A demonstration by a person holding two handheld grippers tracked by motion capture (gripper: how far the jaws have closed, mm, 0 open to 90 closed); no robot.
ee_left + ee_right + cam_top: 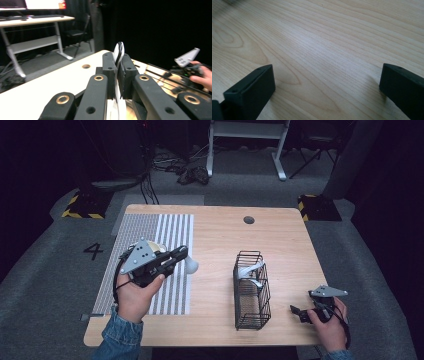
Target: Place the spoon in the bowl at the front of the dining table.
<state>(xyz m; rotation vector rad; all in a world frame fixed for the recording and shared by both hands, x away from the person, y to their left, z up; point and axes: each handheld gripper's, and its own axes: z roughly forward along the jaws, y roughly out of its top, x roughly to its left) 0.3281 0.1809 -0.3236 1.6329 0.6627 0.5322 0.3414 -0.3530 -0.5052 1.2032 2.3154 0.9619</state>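
High view, left gripper (pixel 181 255): raised over the striped mat (pixel 172 227), jaws clenched on a white spoon (pixel 191 265), bowl sticking out past the tips toward the basket.
Left gripper view, spoon (pixel 118 52): stands edge-on between the two pressed pads, rounded end above them.
Wire basket (pixel 251 290): black, right of table centre, holding pale utensils (pixel 249 270); well apart from the spoon.
Right gripper (pixel 299 312): low at the table's (pixel 215 227) right front edge.
Right gripper view: jaws spread wide over bare wood (pixel 324 50), gripping nothing.
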